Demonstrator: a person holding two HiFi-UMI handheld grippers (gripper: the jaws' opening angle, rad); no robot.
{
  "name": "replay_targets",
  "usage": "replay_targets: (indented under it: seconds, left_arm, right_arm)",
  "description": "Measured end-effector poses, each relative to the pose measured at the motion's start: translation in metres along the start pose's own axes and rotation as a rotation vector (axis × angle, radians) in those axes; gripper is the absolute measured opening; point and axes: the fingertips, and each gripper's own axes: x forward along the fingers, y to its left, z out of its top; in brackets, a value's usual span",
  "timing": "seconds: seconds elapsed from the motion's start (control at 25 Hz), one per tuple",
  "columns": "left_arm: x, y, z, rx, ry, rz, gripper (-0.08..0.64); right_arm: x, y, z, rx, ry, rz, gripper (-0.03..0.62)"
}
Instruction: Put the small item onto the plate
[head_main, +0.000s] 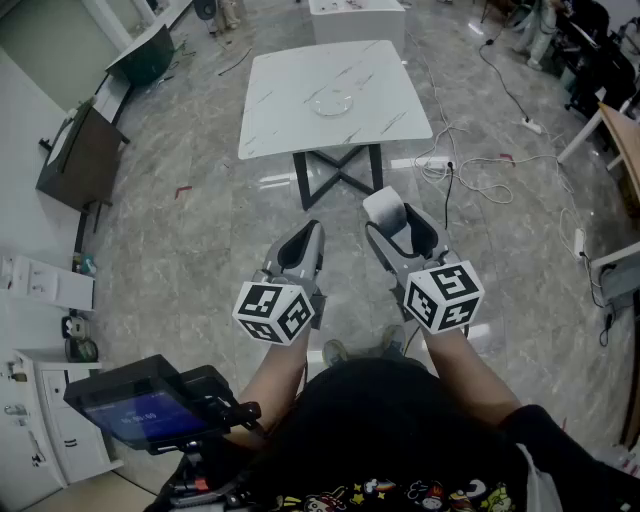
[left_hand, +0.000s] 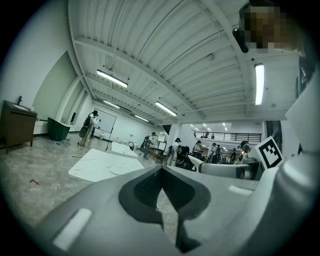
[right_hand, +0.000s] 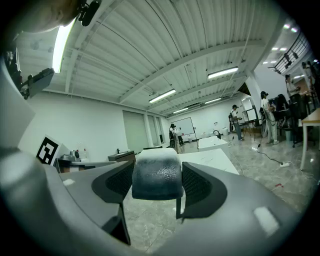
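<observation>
While the right gripper (head_main: 398, 232) clamps the item (right_hand: 156, 175) far from the plate (head_main: 332, 103), a slack pinch could drop it; the left gripper (left_hand: 161, 174) is closed, empty.

You hold both grippers low in the centre of the frame, above a grey glossy floor. Your left gripper (head_main: 307, 243) points forward with its jaws drawn together and nothing between them. Just to its right, your right gripper (head_main: 394, 226) clamps a small pale item (head_main: 384, 206) that sticks out past the jaw tips. A marker cube (head_main: 275, 311) sits at the near end of the left one. In the upper centre stands a white marble table (head_main: 285, 115) on dark crossed legs, well apart from both grippers, with a round plate (head_main: 331, 103) on it. White cables (head_main: 480, 178) trail over the floor at right. A device with a blue screen (head_main: 140, 408) fills the lower left.
</observation>
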Motion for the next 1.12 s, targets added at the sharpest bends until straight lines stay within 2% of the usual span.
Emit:
replay_targets:
  seconds: [0.6, 1.12]
  left_arm:
    - [0.022, -0.009, 0.001, 0.0, 0.006, 0.0, 0.0]
    - [0.106, -0.052, -0.027, 0.001, -0.008, 0.094, 0.001]
  right_arm:
    - [0.005, -0.016, 0.009, 0.013, -0.008, 0.019, 0.328]
    - [0.011, -0.108, 0.005, -0.026, 0.036, 0.116, 0.327]
